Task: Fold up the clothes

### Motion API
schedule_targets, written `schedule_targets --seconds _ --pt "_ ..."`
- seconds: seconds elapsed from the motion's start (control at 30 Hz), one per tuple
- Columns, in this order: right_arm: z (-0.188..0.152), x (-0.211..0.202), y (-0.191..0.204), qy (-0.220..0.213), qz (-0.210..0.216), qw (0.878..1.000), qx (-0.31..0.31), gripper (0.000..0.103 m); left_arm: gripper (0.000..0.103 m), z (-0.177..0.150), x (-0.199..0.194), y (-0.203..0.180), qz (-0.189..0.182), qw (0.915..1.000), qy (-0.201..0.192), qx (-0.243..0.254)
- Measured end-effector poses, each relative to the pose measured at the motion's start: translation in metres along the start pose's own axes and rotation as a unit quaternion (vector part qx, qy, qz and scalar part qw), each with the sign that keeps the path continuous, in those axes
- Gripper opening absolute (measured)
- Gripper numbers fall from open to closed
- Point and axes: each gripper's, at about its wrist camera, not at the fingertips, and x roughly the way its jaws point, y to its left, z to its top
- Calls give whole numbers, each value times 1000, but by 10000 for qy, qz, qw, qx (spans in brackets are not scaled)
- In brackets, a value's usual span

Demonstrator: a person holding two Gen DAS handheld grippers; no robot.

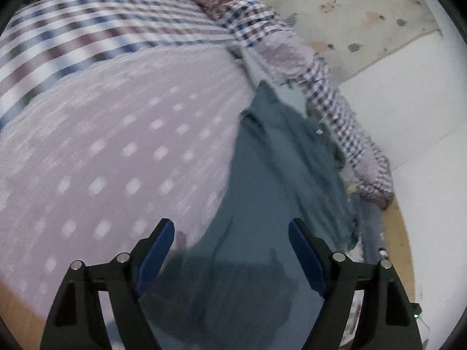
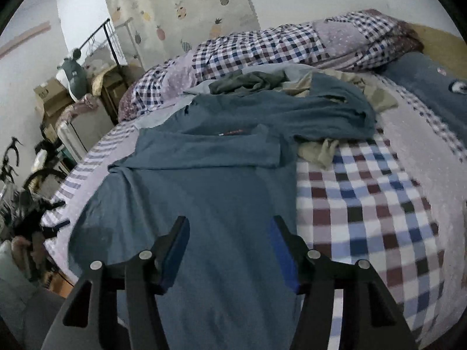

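Below, the teal shirt (image 2: 204, 192) lies flat under both wide-open, empty grippers, left gripper (image 1: 230, 230) and right gripper (image 2: 229, 227).

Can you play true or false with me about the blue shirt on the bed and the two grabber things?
1. The blue shirt lies spread on the bed. True.
2. The right gripper is squeezing the shirt. False: its jaws are open, with nothing between them.
3. The left gripper is open too. True.
4. The bed cover is plain white. False: it is checked in blue, dark red and white, with a dotted lilac part.
5. More clothes are heaped behind the shirt. True.
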Motion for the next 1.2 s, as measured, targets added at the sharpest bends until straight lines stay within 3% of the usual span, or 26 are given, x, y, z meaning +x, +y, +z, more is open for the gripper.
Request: schedule_targets --seconds 0.23,0.5,0.73,0.9,1.07,1.2 --pt "-22 -8 -32 -107 -3 9979 643 61 77 -46 -29 -3 710 9969 -87 314" --pt "-9 -18 -111 -630 -241 9831 1700 61 77 -101 -49 -58 730 9897 -411 1160" --pt "32 0 -167 -974 -522 9784 1749 61 77 -131 -28 -111 891 9791 -383 1788" --pt "73 19 -181 -989 -242 9823 1569 61 77 -146 3 -166 693 9739 -282 2142" --pt "118 34 -170 -1330 -294 9874 807 61 78 -152 40 -231 396 9677 -123 2487" --pt "113 60 -198 -1263 -162 9842 1228 61 80 -154 75 -298 132 9557 -136 2936"
